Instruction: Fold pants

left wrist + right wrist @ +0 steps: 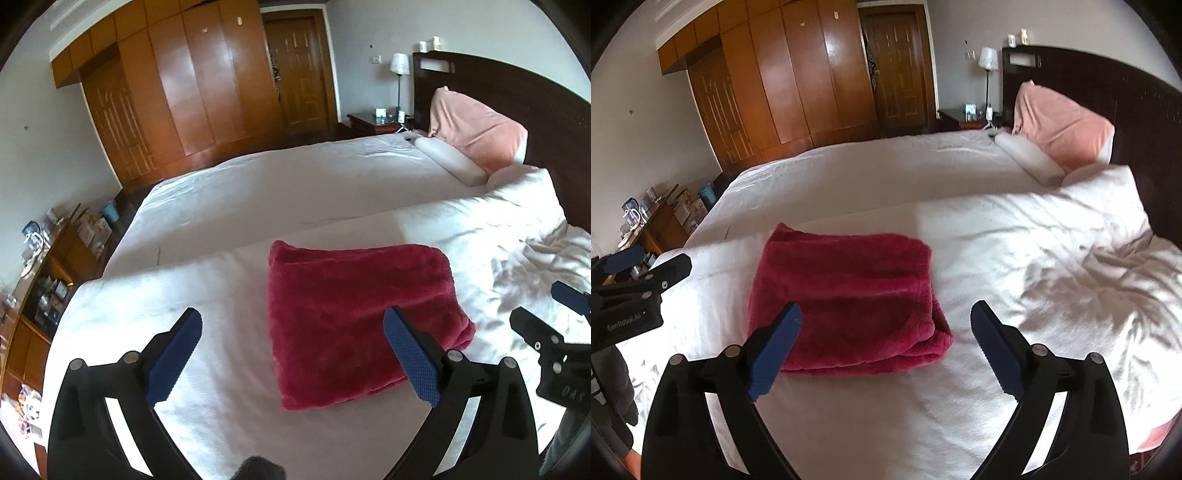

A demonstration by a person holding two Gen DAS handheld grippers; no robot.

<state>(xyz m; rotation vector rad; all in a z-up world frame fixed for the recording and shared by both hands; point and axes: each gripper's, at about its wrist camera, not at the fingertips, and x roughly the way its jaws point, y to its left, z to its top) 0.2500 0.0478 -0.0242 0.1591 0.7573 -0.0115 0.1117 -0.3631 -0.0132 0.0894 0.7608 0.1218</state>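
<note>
The red pants (846,295) lie folded into a thick block on the white bed (960,406). The right gripper (886,325) hovers at six o'clock, jaws spread wide and empty. The left gripper (646,266) shows at nine o'clock, apart from the pants.

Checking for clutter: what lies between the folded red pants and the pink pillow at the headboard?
Only white bedding and a white bolster pillow lie between the red pants and pink pillow, in both wrist views.

Both wrist views overlook the bed (258,177) closely.
</note>
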